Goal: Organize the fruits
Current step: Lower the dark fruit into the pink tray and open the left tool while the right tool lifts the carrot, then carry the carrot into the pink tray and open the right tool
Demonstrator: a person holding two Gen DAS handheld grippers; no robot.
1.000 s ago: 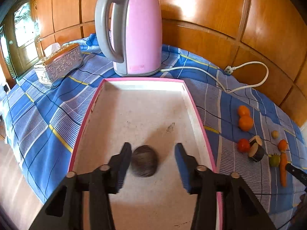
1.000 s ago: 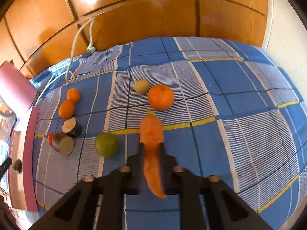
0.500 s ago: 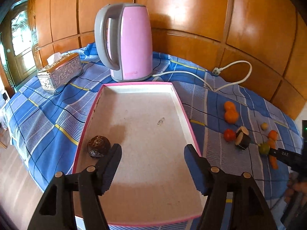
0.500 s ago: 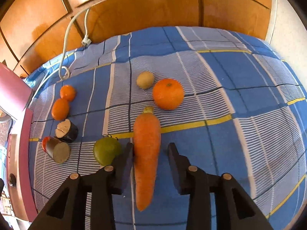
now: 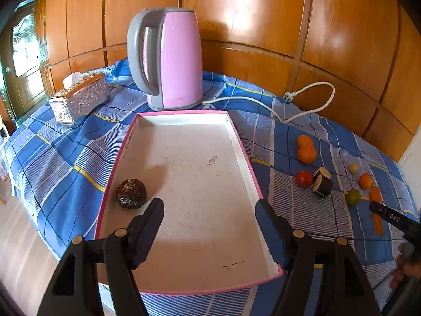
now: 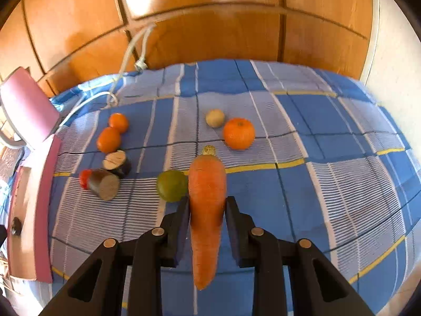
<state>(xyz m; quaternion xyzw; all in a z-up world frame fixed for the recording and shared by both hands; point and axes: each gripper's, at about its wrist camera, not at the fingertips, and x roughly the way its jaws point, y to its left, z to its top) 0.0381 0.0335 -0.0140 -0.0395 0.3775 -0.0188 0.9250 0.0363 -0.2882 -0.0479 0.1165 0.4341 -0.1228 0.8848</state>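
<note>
On my left, the silver embossed tissue box (image 5: pixel 79 100) and the pink electric kettle (image 5: pixel 168 60) stand behind the shallow pink-rimmed tray (image 5: pixel 247 168). A dark wrinkled round fruit (image 5: pixel 131 193) lies inside the tray by its left wall. My left gripper (image 5: pixel 209 216) hangs over the tray, its jaws opening with nothing between them. Further right, on the blue checked cloth (image 6: pixel 329 158), my right gripper (image 6: pixel 207 212) is clenched on the long orange carrot (image 6: pixel 206 210), with a green round fruit (image 6: pixel 172 185) just beside it.
</note>
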